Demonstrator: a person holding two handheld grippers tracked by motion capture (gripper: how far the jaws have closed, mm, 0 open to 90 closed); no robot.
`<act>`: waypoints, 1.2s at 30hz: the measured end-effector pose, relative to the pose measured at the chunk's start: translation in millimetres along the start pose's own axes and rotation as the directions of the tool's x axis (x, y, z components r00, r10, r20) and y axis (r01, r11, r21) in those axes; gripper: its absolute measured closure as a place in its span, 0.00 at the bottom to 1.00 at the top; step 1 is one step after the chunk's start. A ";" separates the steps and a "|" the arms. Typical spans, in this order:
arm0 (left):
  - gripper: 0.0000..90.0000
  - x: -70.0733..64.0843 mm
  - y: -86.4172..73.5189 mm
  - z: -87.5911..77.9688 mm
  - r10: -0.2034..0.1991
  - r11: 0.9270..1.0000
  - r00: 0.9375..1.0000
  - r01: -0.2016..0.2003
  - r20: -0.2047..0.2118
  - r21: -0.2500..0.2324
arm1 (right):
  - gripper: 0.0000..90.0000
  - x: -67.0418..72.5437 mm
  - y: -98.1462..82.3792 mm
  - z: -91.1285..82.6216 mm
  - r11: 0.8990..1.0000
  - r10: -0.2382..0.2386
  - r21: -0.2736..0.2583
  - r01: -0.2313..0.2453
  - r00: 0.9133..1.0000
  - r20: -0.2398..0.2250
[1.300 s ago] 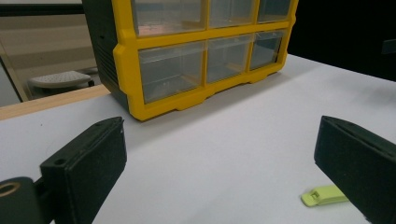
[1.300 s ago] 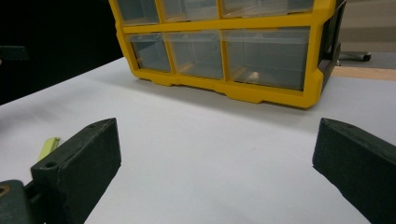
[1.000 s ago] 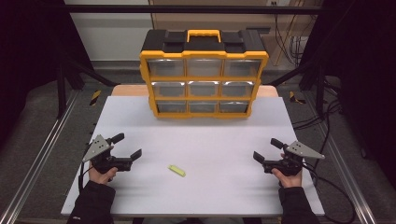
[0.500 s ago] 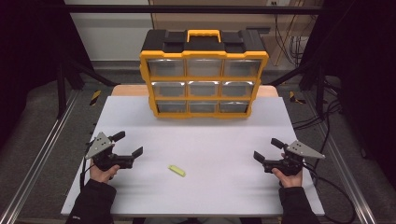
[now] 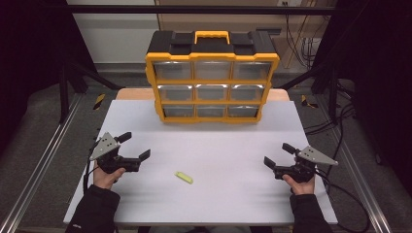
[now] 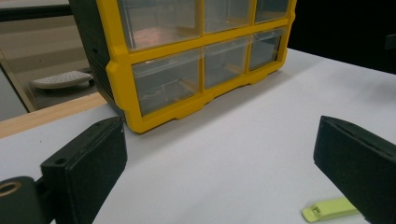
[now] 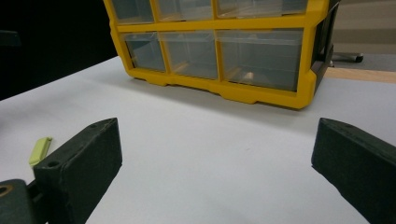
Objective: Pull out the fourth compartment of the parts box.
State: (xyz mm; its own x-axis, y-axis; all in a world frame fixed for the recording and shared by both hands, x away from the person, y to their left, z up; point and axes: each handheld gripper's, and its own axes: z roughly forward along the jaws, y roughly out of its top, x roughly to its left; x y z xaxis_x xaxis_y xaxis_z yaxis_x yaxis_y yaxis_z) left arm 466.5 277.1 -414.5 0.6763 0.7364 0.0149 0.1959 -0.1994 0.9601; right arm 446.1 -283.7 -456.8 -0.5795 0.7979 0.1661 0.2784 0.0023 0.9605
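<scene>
**A:** What stage is this?

**B:** The approach, by the look of it. The left tool [image 5: 134,146] hovers low over the white counter [image 5: 223,145] with its jaws spread wide and nothing between them. The small yellow-green clip [image 5: 184,177] lies flat on the counter just to its right, nearer the person's edge, well apart from the yellow-and-black drawer organizer [image 5: 212,77] standing at the far side.

**A:** And the other hand?

**B:** The right tool [image 5: 279,155] sits at the counter's right side, jaws likewise spread and empty, well apart from the clip. In the right gripper view the clip [image 7: 40,150] shows off beyond its left jaw.

**A:** So what does the next move call for?

**B:** Likely the left tool swings right and drops until its jaws straddle the clip; the left gripper view has the clip [image 6: 330,209] low beside the right jaw, not yet between the two. The piece lies thin and flat, so the jaws would need to come down almost to the surface before they close.
</scene>
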 end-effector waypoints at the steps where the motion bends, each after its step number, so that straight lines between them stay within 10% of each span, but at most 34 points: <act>1: 0.03 0.1 1.3 0.3 0.000 1.000 1.000 0.000 0.003 0.000 | 0.02 0.0 0.0 -0.1 1.000 0.001 0.000 -0.001 1.000 0.002; 36: 0.03 -5.6 39.3 30.2 0.167 0.981 0.985 -0.170 0.039 0.091 | 0.01 0.0 0.9 0.9 1.000 -0.009 0.016 0.009 1.000 -0.008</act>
State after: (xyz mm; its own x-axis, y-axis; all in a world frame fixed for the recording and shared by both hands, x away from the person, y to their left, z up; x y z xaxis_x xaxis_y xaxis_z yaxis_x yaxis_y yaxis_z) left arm 491.9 245.6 -385.3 0.7264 0.6674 0.1640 0.1425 -0.3797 0.9141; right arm 447.0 -283.1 -456.2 -0.5881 0.7929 0.1594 0.2851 0.0189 0.9583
